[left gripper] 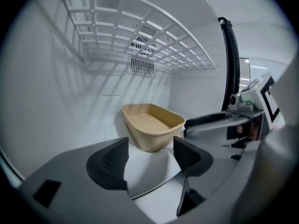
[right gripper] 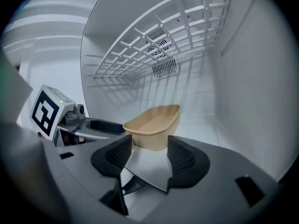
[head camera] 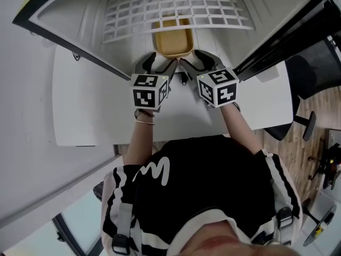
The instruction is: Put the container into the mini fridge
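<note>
The tan container (head camera: 172,41) (left gripper: 153,125) (right gripper: 154,126) stands on the white floor of the open mini fridge (head camera: 90,20), under the wire shelf (head camera: 176,10). My left gripper (head camera: 161,67) (left gripper: 150,157) is open just in front of the container's near end, with nothing between its jaws. My right gripper (head camera: 191,65) (right gripper: 148,154) is open beside it, also a little short of the container and holding nothing. Each gripper shows in the other's view, the right gripper (left gripper: 219,123) and the left gripper (right gripper: 93,126) side by side.
The fridge stands on a white table (head camera: 90,116), its black-edged door (head camera: 287,31) swung open at the right. A wire shelf (left gripper: 140,29) (right gripper: 163,41) spans the upper fridge, with a fan grille (left gripper: 141,65) on the back wall. A black office chair (head camera: 314,73) stands at the right.
</note>
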Demonstrator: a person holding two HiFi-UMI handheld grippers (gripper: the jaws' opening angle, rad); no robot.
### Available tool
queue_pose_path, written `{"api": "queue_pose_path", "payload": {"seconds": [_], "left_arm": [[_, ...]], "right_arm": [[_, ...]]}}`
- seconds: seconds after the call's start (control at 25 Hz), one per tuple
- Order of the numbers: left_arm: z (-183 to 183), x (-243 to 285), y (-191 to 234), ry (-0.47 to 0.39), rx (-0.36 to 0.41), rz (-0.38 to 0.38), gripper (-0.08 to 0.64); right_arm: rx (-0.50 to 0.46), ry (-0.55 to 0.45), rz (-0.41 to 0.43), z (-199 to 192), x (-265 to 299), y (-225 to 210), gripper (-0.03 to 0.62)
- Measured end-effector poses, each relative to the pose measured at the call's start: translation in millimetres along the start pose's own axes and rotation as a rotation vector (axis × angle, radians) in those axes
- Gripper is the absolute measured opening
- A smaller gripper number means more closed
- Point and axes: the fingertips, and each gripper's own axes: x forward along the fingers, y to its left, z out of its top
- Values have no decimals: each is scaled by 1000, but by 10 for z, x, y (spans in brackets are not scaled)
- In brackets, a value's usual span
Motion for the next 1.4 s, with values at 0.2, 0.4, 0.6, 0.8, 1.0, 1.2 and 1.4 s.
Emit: {"api": "queue_pose_path", "payload": {"seconds": [0.2, 0.4, 0.6, 0.8, 1.0, 1.2, 1.4], "left_arm": [[0, -55, -4, -67, -19, 8, 291], [54, -150, -125, -123, 14, -16, 290], [195, -308, -243, -213, 20, -29, 288], [294, -444, -261, -258, 36, -30, 285], [343, -551, -298, -279, 44, -38, 273], [370, -633, -314, -292, 44, -42, 267], [430, -739, -362, -321, 34, -71, 250]], "right_arm": [[-16, -64, -10, 69, -95, 17, 232], [-17, -113, 1, 101, -185, 19, 230], [-40, -149, 29, 150, -301, 66, 230], [-55, -171, 44, 197, -407, 117, 230], [-39, -222, 86, 270, -556, 190, 229], [-82, -253, 98, 328, -680, 259, 229], [-95, -264, 117, 401, -807, 332, 212]]}}
